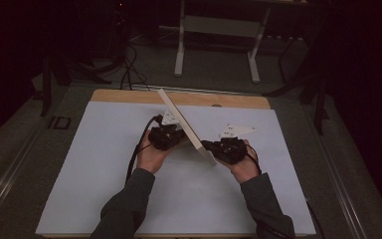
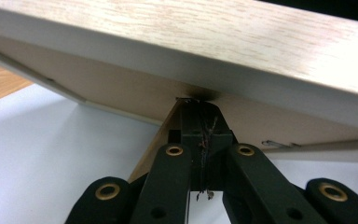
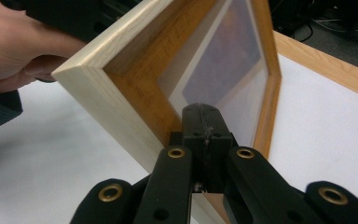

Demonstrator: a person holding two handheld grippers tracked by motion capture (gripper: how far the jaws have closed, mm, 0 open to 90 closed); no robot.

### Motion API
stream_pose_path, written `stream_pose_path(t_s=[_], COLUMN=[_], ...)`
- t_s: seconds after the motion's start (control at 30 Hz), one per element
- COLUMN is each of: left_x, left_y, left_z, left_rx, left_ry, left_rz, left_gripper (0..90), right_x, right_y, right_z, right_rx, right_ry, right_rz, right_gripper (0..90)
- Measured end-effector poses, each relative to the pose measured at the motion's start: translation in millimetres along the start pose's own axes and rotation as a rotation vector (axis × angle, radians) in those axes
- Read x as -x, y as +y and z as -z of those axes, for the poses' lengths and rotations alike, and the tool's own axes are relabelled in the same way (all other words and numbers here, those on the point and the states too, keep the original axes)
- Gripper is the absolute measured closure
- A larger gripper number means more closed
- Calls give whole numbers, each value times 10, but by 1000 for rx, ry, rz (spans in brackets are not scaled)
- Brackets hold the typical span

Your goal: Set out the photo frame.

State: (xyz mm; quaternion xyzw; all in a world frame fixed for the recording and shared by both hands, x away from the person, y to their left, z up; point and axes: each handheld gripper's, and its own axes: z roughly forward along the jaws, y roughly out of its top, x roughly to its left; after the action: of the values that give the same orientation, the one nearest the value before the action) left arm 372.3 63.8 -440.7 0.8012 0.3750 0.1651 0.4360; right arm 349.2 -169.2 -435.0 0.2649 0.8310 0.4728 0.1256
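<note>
Sleeved forearms enter the high view from the bottom edge, each hand wrapped around a black gripper above a white mat (image 1: pixel 104 164) that covers most of a wooden table (image 1: pixel 129 95). Between them a picture frame (image 1: pixel 186 127) of pale wood stands tilted on its lower edge near the middle of the mat, its top leaning away toward the far left. On the frame's back side sits the left gripper (image 1: pixel 171 133), pressed against it, while the right gripper (image 1: pixel 210 146) meets the frame at its near lower corner; both carry a grey three-cornered plate on top. Beyond the table, a white stand (image 1: pixel 218 30) rises from a dark floor. Seen from the left gripper view, the left gripper (image 2: pixel 199 112) has its black jaws drawn tight together, their tips pinching a brown backing board (image 2: pixel 121 88) just under the frame's light wooden rail (image 2: pixel 214 37), with the mat visible below. Seen from the right gripper view, the right gripper (image 3: pixel 200 114) likewise has its jaws closed together, gripping the inner lip of the frame beside the glass pane (image 3: pixel 228 65), close to the frame's corner (image 3: pixel 88 70). A hand (image 3: pixel 14 42) holding the other gripper shows at upper left behind the frame.
</note>
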Motion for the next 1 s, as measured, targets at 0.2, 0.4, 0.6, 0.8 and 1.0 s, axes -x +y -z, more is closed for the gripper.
stream_pose_path(t_s=[0.2, 0.4, 0.6, 0.8, 1.0], left_x=[-13, 17, 1, 20, 60], left_y=[-1, -4, -7, -14, -15], left_z=[-8, 13, 2, 28, 37], left_rx=[8, 20, 27, 29, 36], left_ry=[-17, -47, -67, -83, -97], left_rz=[19, 15, 26, 5, -7], left_gripper=[900, 900, 900, 900, 900], right_x=[-42, -73, -133, -149, -158], right_y=[6, 10, 19, 20, 25], right_z=[-5, -2, -23, -25, -28], right_rx=[2, 0, -9, -11, -14], right_ry=[13, 21, 38, 39, 44], right_rz=[16, 27, 48, 51, 57], right_gripper=[900, 900, 900, 900, 900])
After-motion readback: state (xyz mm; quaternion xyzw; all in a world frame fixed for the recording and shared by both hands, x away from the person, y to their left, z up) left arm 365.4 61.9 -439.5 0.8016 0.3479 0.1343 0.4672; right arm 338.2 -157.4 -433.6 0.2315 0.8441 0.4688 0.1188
